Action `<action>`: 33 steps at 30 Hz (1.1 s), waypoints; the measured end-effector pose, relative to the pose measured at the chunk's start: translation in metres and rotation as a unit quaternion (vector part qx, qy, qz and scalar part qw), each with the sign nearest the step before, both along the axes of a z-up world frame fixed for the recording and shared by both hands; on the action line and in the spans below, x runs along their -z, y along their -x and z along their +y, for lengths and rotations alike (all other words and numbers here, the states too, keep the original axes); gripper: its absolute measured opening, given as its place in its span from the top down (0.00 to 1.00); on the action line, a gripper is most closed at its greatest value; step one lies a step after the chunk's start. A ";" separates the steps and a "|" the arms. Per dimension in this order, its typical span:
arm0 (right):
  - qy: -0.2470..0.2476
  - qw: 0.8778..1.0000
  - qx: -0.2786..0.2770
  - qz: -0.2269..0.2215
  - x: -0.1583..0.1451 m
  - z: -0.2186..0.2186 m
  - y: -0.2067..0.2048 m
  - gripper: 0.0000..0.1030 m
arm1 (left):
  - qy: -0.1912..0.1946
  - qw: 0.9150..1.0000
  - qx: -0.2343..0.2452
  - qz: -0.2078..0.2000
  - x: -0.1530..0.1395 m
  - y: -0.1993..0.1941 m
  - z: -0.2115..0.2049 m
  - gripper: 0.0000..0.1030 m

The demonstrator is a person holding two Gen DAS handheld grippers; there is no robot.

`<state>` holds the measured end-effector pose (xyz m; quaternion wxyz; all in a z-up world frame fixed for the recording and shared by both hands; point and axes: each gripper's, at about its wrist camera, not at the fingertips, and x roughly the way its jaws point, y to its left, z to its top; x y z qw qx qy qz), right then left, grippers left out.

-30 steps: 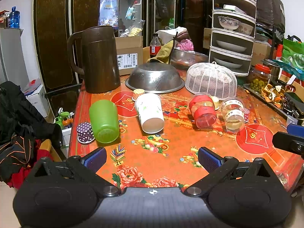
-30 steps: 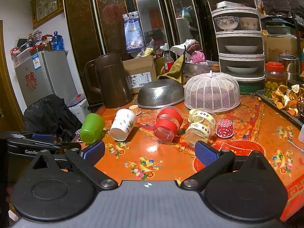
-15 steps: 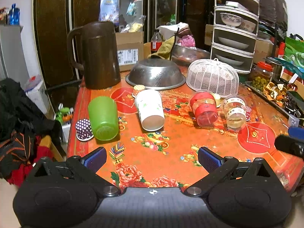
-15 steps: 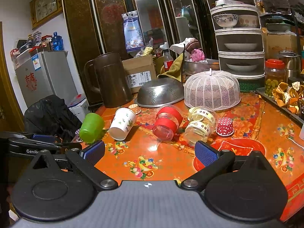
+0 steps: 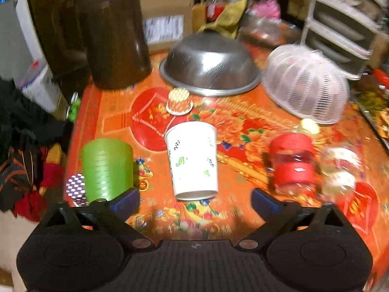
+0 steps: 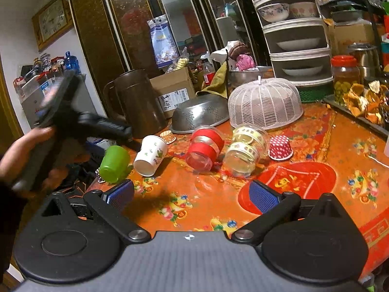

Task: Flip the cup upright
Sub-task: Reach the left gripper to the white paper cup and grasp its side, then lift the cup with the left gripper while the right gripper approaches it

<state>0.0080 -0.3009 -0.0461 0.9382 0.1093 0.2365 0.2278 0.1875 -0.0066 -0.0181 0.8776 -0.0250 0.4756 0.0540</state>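
A white paper cup (image 5: pixel 193 160) with a leaf print lies on its side on the orange tablecloth, mouth toward me; it also shows in the right wrist view (image 6: pixel 150 155). A green plastic cup (image 5: pixel 107 169) lies on its side to its left, also in the right wrist view (image 6: pixel 114 160). My left gripper (image 5: pixel 195 200) is open and empty, just in front of the white cup's mouth; its body shows raised at the left of the right wrist view (image 6: pixel 73 124). My right gripper (image 6: pixel 192 194) is open and empty, low over the table's front.
A red-lidded jar (image 5: pixel 291 165) and a clear jar (image 5: pixel 340 168) lie on their sides to the right. Behind stand a brown jug (image 5: pixel 114 31), an upturned steel colander (image 5: pixel 211 65) and a white mesh food cover (image 5: pixel 306 85). Small cupcake liners (image 5: pixel 178 102) sit around.
My left gripper has moved forward and tilted down toward the white cup, with motion blur. It now rises into the right wrist view. The right gripper has barely moved.
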 end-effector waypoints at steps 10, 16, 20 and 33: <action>-0.027 0.999 0.026 0.012 0.007 -0.038 -0.003 0.01 | -0.018 0.999 -0.021 0.044 0.036 -0.043 -0.008 0.14; -0.030 0.999 0.031 0.017 0.012 -0.045 -0.004 0.01 | -0.015 0.998 -0.033 0.050 0.045 -0.051 -0.004 0.39; -0.033 0.999 0.031 0.018 0.011 -0.045 -0.004 0.01 | -0.014 0.999 -0.028 0.045 0.043 -0.043 -0.003 0.42; -0.038 0.999 0.008 0.023 0.012 -0.031 0.009 0.01 | 0.005 0.995 0.078 -0.067 -0.036 0.129 -0.013 0.42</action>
